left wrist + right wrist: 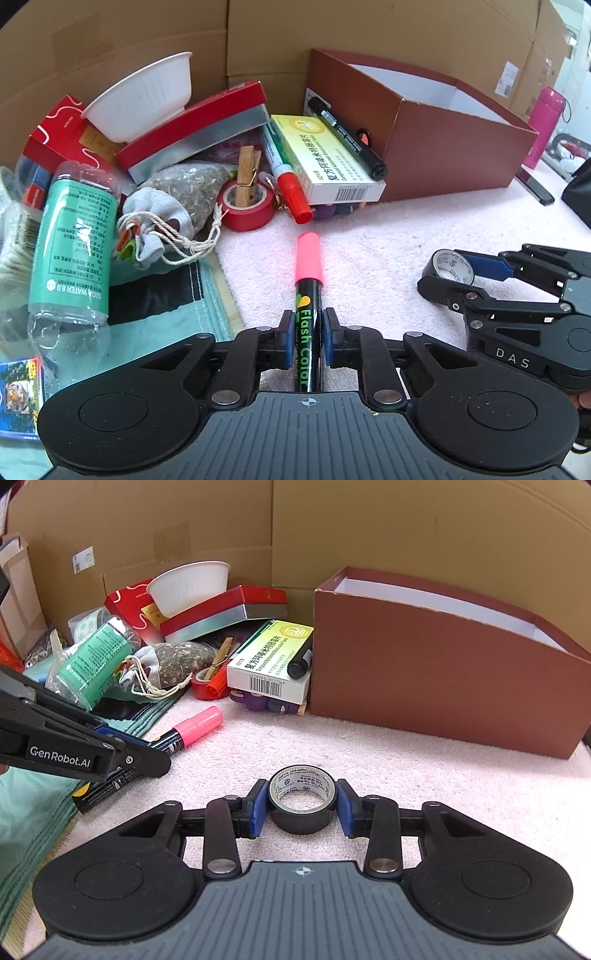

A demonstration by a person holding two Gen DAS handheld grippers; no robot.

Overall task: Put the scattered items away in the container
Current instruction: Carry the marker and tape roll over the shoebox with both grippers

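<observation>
We found the marker [308,295], black-barrelled with a pink cap, lying on the pink towel [388,251] that covered the table, its cap pointing toward the clutter at the back, and the left hand-held gripper [308,345] had its blue pads pressed against the barrel on both sides. No earlier view was there to tell us more of that grip. To its right we saw the roll of black tape [302,803] resting flat on the same towel, with the right hand-held gripper [302,808] pinching it, one blue pad against each side of the roll. Behind both stood the brown box [443,679], open at the top with a white inside; we could not see its floor from either view. Just beside the box's left wall lay a yellow and white medicine carton [332,158] with a black pen [347,138] across it and a red-capped marker [290,181] leaning on its near edge. Further left we noted a red tape roll [245,206] with a wooden clothespin [246,173] stuck in it, a grey drawstring pouch [159,218], a green-labelled bottle [74,240] on its side, and a white bowl [144,99] perched on red boxes [192,125].
</observation>
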